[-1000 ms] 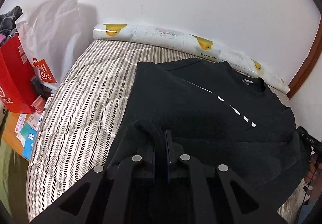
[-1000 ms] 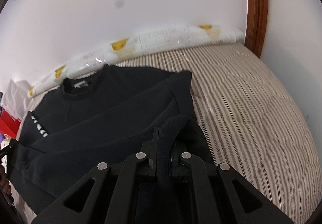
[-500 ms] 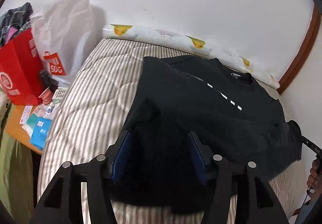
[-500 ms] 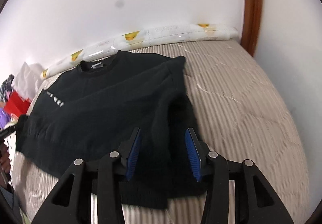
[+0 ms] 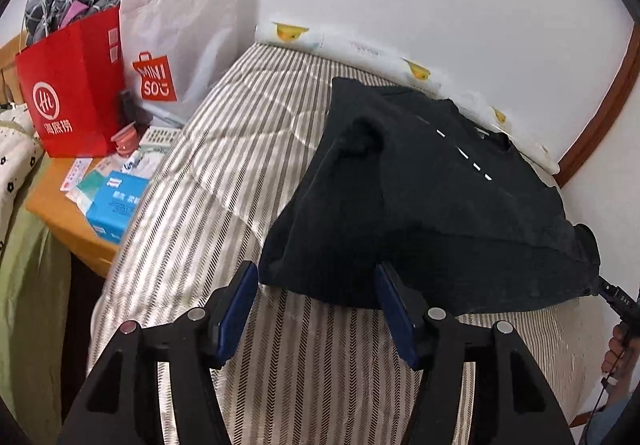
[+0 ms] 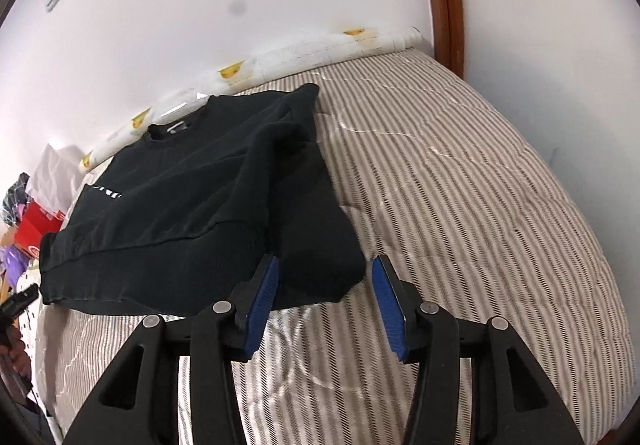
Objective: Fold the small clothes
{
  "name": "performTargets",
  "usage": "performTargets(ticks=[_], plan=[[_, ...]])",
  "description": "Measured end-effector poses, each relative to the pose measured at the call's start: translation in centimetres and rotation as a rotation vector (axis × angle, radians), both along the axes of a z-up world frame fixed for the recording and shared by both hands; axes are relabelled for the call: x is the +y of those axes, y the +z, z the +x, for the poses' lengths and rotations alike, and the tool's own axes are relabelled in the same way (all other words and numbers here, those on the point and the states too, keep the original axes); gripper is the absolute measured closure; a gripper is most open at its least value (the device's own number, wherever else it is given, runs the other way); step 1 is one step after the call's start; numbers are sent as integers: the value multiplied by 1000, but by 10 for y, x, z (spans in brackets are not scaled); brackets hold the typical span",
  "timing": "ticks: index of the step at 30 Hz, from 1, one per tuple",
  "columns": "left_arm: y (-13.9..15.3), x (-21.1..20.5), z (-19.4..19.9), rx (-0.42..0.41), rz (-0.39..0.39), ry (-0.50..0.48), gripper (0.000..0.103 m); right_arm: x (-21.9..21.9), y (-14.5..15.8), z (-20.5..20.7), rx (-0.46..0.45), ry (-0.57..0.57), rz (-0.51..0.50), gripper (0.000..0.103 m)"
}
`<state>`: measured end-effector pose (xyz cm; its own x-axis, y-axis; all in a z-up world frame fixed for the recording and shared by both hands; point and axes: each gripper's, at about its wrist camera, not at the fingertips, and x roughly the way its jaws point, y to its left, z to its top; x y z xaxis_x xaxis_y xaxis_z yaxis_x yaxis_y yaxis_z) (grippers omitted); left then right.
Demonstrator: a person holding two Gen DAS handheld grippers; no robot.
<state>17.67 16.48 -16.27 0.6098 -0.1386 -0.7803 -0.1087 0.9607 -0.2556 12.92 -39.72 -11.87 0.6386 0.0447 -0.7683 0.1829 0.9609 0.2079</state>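
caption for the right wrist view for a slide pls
Open right gripper poised just short of the near edge of a partly folded black sweatshirt lying on a striped mattress.

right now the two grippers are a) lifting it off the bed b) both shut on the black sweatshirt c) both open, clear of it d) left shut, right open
c: the left gripper and right gripper both gape, blue pads apart, over the striped mattress, with the black sweatshirt lying free beyond them.

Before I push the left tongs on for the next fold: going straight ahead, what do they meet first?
Most likely the near edge of the black sweatshirt, which lies between the open left tongs on the striped mattress. Depth is unclear; they look apart.
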Motion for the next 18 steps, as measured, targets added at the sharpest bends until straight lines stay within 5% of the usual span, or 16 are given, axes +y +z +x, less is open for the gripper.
performTargets(ticks=[3, 13, 16, 18], plan=[[-8, 2, 5, -13, -51, 3, 45, 2, -4, 5, 1, -18, -1, 54], [-21, 1, 29, -3, -48, 9, 45, -6, -26, 33, 50, -60, 80, 55], [-21, -5, 30, -2, -2, 2, 55, -8, -32, 40, 65, -56, 125, 67], [-20, -6, 29, -11, 0, 4, 75, -7, -31, 40, 53, -29, 158, 82]])
